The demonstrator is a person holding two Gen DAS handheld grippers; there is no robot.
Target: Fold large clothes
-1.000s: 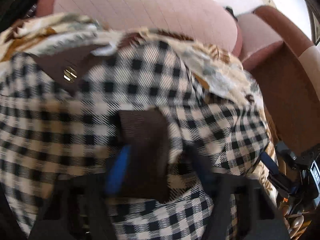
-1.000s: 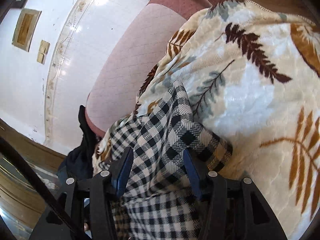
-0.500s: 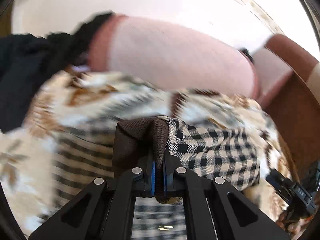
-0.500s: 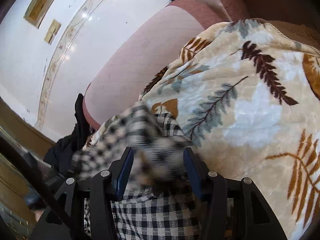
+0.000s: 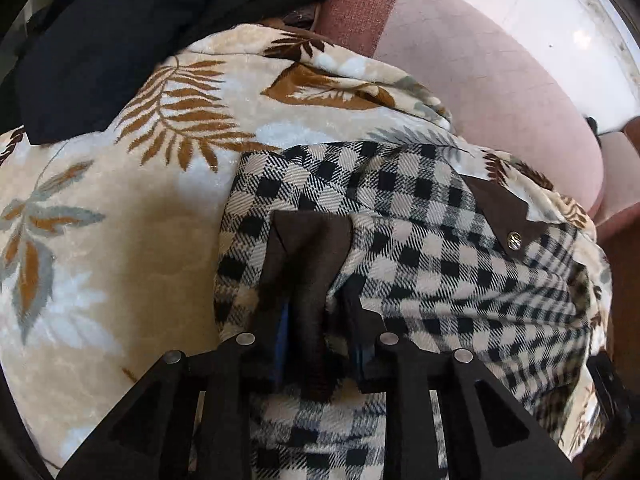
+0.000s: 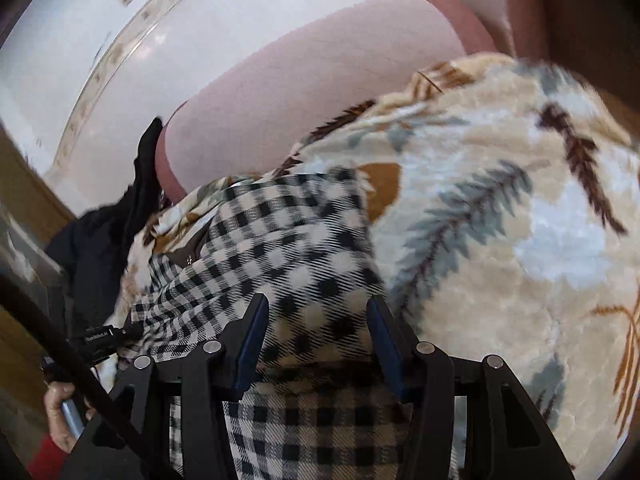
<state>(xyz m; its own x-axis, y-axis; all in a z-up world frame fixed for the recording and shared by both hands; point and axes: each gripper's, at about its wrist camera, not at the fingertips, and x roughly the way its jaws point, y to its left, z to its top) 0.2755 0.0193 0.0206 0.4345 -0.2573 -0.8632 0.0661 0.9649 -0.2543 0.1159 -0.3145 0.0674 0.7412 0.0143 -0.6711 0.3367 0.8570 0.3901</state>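
Both tongs hang over a checked shirt on a sofa. Left tongs have just been opening: the jaws stand narrowly apart with the shirt's brown cuff between them, and whether the pads press on it cannot be told, since the cloth hides them. Right tongs stand wide, their blue pads either side of a fold of the same shirt, which rises between them; the left pad shows a gap to the cloth, and the picture is blurred there. Largest in view is the pink sofa, its rounded cushion running along the far side in both views, with a white tiled floor beyond it. Over the seat lies a cream blanket printed with brown and grey fern leaves, covering most of the cushion. On the blanket lies the black-and-cream checked shirt, bunched up near the blanket's front edge and just short of its far edge, beside the bare pink cushion. Dark clothing is piled at the far left corner of the blanket, overlapping it. A brown pocket flap on the shirt bears a small metal snap. In the right wrist view a hand with a red sleeve shows at the lower left edge.
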